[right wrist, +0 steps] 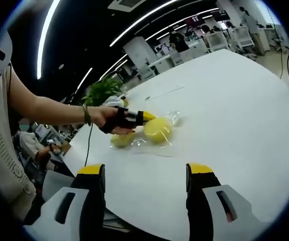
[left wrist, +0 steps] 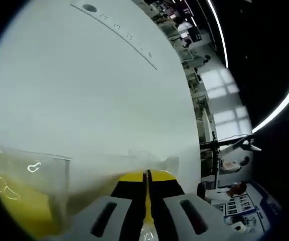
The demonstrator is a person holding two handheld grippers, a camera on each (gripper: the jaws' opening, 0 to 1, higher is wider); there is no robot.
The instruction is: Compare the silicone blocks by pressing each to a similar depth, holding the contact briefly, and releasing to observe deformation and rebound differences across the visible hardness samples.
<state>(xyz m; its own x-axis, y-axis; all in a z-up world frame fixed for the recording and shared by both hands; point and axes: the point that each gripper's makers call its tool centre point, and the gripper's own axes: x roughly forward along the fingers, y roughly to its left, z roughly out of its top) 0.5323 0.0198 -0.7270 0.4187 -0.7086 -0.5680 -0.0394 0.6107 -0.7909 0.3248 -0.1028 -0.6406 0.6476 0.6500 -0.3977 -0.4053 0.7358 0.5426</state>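
Note:
Two yellow silicone blocks in clear plastic bags lie on the white table (right wrist: 235, 100): a rounder one (right wrist: 157, 129) and a paler one (right wrist: 122, 140) to its left. A hand holds my left gripper (right wrist: 143, 117), whose yellow tips touch the rounder block's top left side. In the left gripper view my left gripper (left wrist: 147, 174) is shut, its jaws pressed together, with clear bag film (left wrist: 167, 163) just beyond the tips and a yellow block (left wrist: 14, 201) at the lower left. My right gripper (right wrist: 145, 173) hovers open above the table's near edge, short of the blocks, with nothing between its jaws.
A round grommet and a thin seam (left wrist: 89, 7) mark the far tabletop. A green plant (right wrist: 102, 90) stands behind the blocks. Office desks and people (left wrist: 237, 188) fill the background. The person's arm (right wrist: 44, 108) reaches in from the left.

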